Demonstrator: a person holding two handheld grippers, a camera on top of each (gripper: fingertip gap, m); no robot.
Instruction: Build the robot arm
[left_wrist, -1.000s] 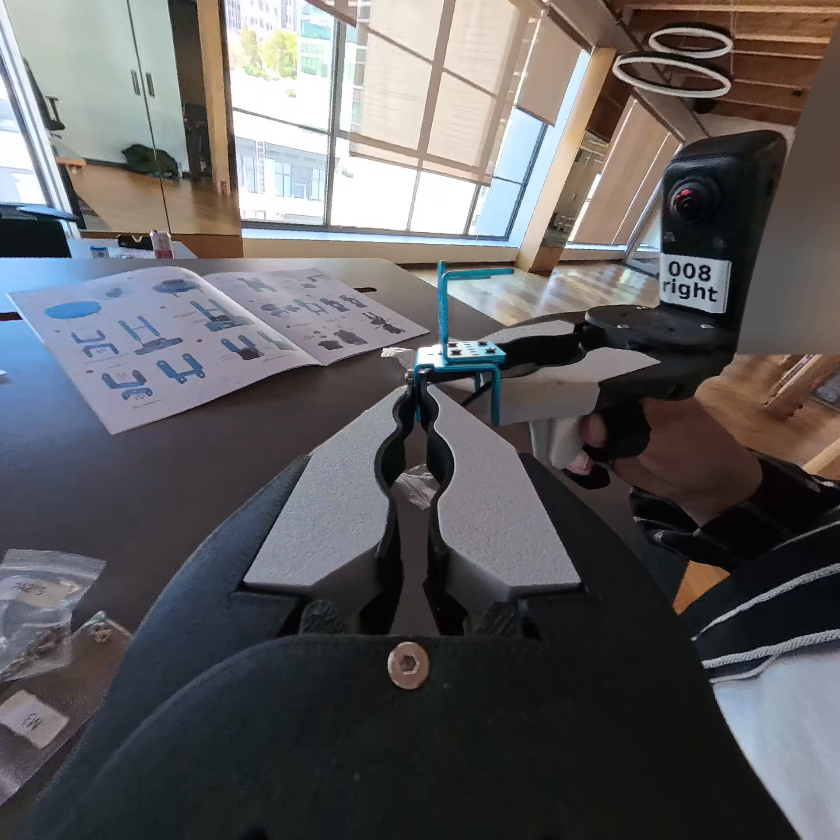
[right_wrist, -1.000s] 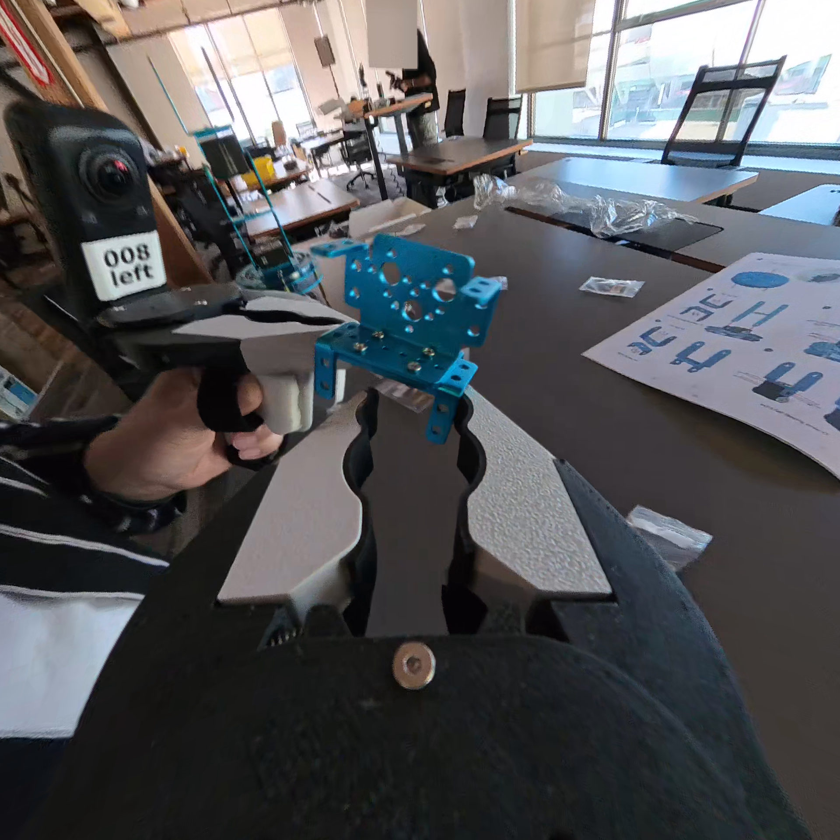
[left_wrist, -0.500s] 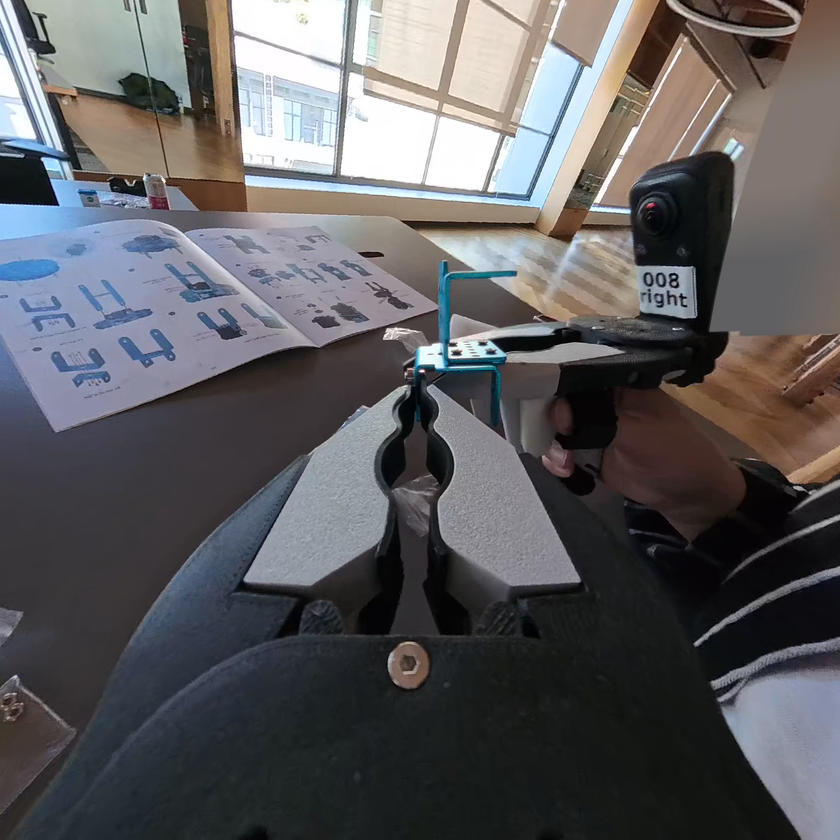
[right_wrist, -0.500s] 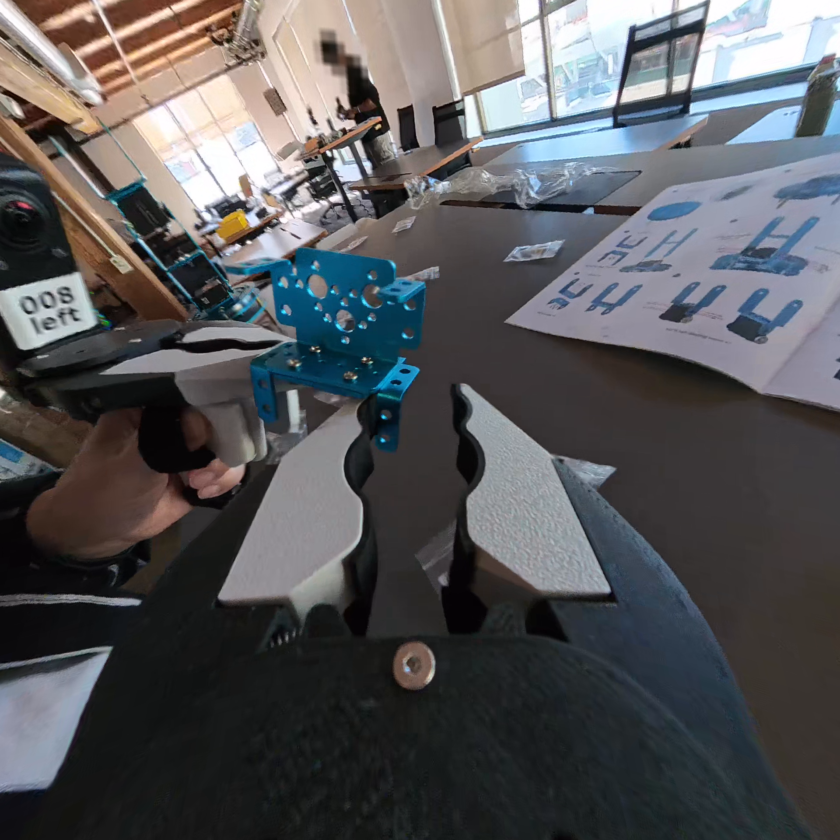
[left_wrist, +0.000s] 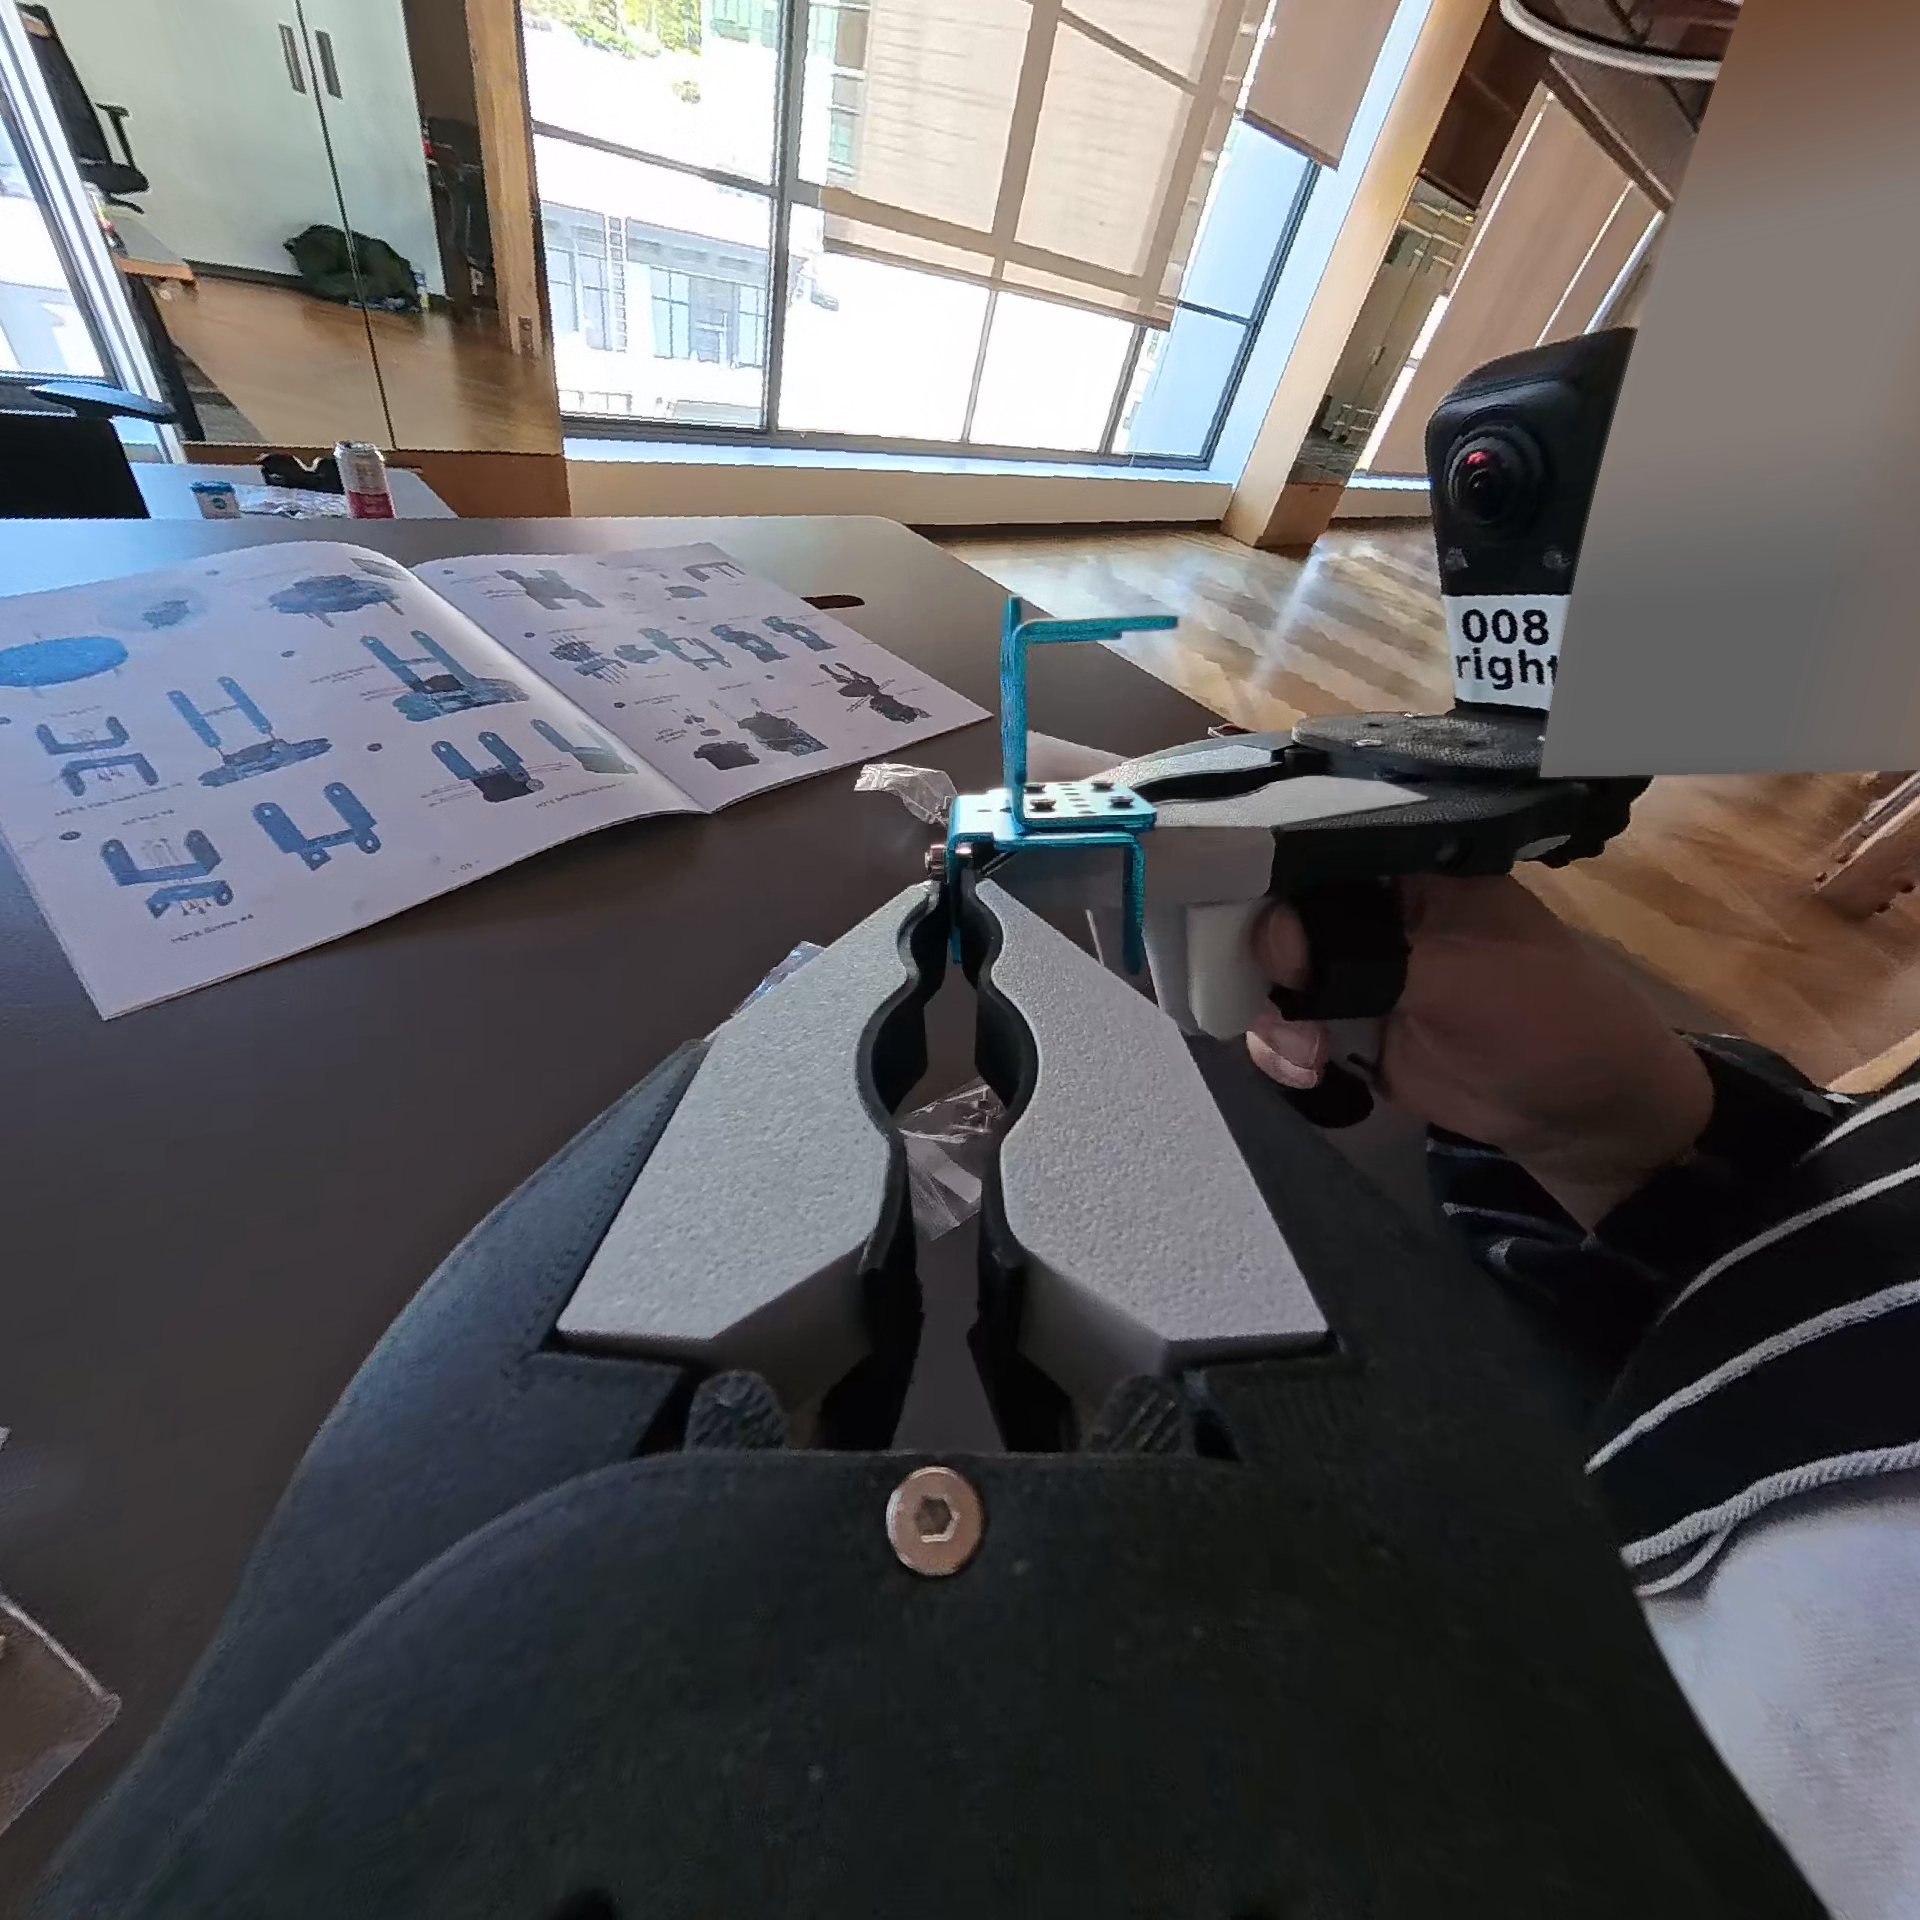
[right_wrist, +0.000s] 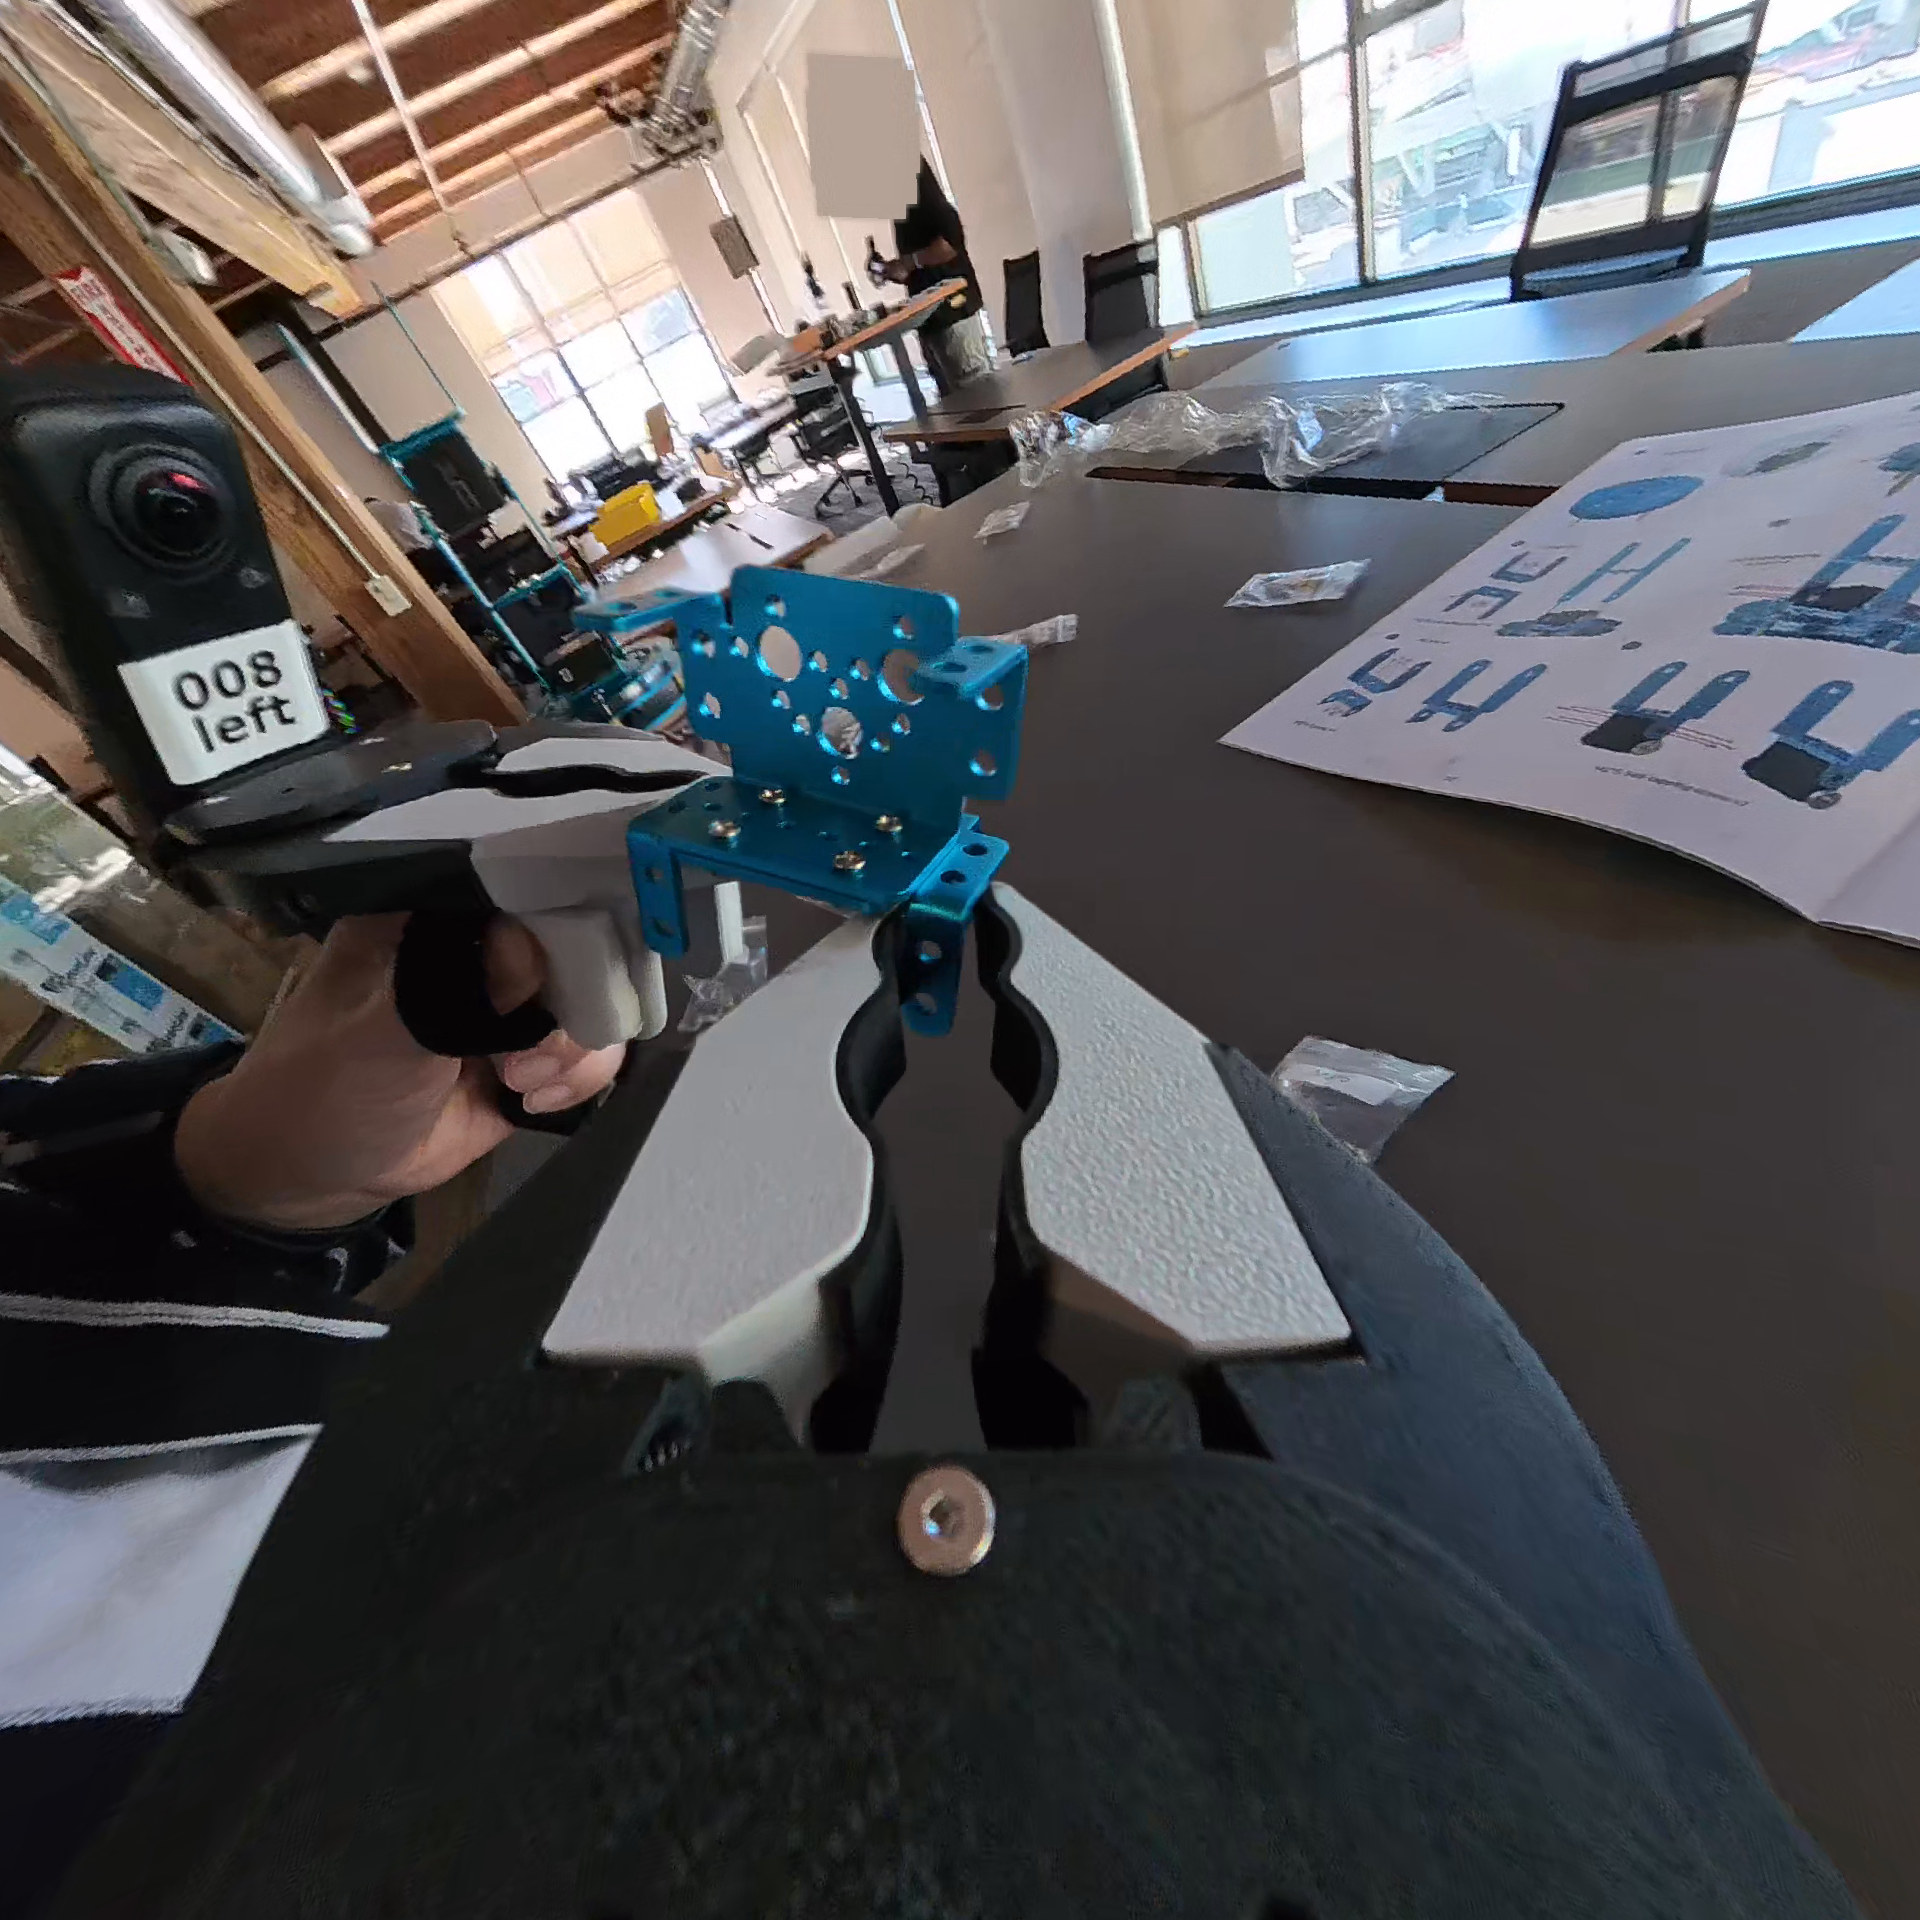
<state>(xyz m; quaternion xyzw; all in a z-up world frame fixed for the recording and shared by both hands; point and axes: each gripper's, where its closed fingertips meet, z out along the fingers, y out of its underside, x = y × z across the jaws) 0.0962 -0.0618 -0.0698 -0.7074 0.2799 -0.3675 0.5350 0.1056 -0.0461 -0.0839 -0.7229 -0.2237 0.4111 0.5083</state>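
A blue perforated metal bracket (left_wrist: 1049, 821) of two angled plates screwed together hangs in the air above the dark table (left_wrist: 312, 1143). My left gripper (left_wrist: 956, 899) is shut on its left flange. In the right wrist view, the bracket (right_wrist: 831, 717) shows its upright plate with several holes. My right gripper (right_wrist: 940, 920) is closed around the down-turned right flange, which sits between its tips. The left gripper (right_wrist: 707, 774) also shows there at the bracket's far side, held by a hand. The right gripper (left_wrist: 1143, 790) shows in the left wrist view.
An open instruction booklet (left_wrist: 416, 727) lies on the table, also in the right wrist view (right_wrist: 1662, 675). Small clear bags (right_wrist: 1351, 1091) (right_wrist: 1294, 587) and crumpled plastic wrap (right_wrist: 1247, 426) lie around. A can (left_wrist: 358, 478) stands far back. A person (right_wrist: 935, 281) stands at a distant desk. Both grippers' tips are close together, under 4 cm apart.
The right gripper had opened beside the bracket's flange half a second ago; now its fingers have closed in around that flange. The left gripper kept its hold throughout.
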